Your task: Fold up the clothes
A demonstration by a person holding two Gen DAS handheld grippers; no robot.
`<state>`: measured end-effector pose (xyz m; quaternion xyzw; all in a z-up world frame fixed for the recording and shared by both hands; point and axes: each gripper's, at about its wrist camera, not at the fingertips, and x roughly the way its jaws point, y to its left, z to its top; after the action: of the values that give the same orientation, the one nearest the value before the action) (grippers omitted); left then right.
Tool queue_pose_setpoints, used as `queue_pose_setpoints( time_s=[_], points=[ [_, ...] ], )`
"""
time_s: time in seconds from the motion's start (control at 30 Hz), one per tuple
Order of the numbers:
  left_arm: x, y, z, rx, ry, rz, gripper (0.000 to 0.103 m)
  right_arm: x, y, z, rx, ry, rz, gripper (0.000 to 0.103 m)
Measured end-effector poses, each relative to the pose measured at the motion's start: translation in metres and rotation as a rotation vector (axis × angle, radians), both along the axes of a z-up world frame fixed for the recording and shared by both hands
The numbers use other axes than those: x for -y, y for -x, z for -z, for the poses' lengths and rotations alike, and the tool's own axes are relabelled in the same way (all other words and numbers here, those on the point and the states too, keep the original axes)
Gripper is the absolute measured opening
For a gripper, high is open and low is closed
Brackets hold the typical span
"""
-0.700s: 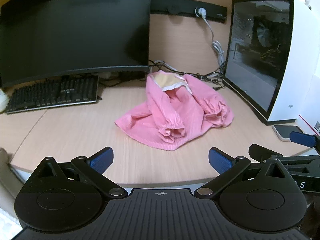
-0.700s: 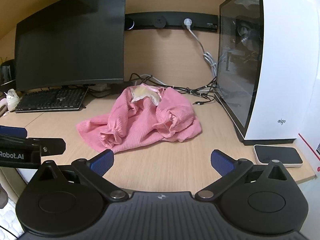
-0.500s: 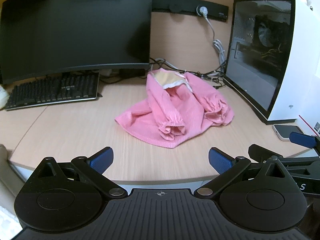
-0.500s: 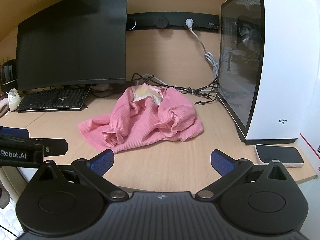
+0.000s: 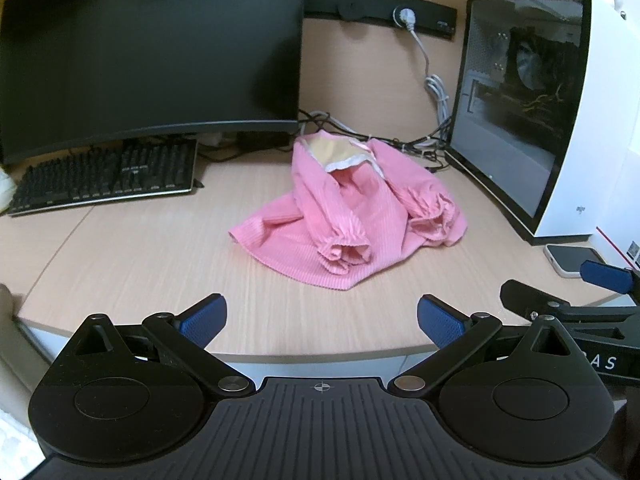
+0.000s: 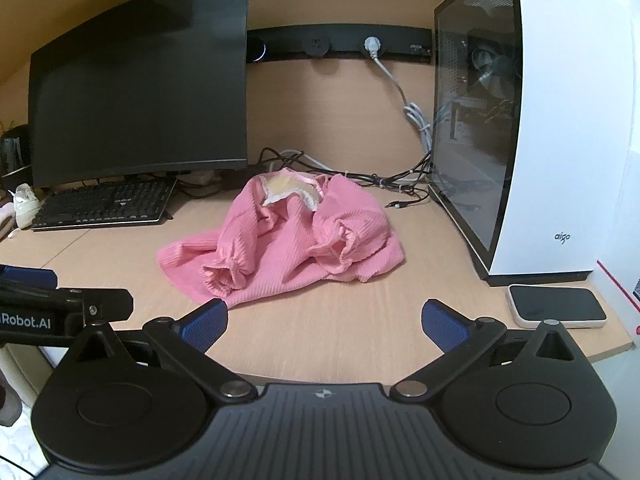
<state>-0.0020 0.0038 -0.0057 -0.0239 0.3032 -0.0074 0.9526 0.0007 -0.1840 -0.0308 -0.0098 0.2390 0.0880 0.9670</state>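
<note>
The pink garment [image 5: 344, 216] lies crumpled in a heap at the centre of the worktop [image 5: 132, 264], both gathered cuffs facing me, a cream lining showing at its far end. My left hand-held gripper [image 5: 318, 316] hangs at 6 o'clock from it, over the worktop's near edge, jaws spread and empty. My right hand-held gripper [image 6: 324, 320] is likewise released, its left blue fingertip [image 6: 206, 320] just short of the garment's hem. Keyboard [image 5: 108, 176] and monitor [image 5: 152, 52] stand at 10 o'clock, the white computer case [image 6: 560, 128] at 2 o'clock, a phone [image 6: 556, 310] at 4 o'clock.
</note>
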Motion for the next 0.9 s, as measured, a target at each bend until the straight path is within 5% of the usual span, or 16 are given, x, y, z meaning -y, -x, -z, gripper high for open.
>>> queue_pose_setpoints(
  time_s=[0.9],
  points=[
    [-0.0088,0.0073,0.001,-0.009,0.004,-0.005,0.103,-0.0029,0.0072,-0.0035,0.014,-0.01,0.001,0.103]
  ],
)
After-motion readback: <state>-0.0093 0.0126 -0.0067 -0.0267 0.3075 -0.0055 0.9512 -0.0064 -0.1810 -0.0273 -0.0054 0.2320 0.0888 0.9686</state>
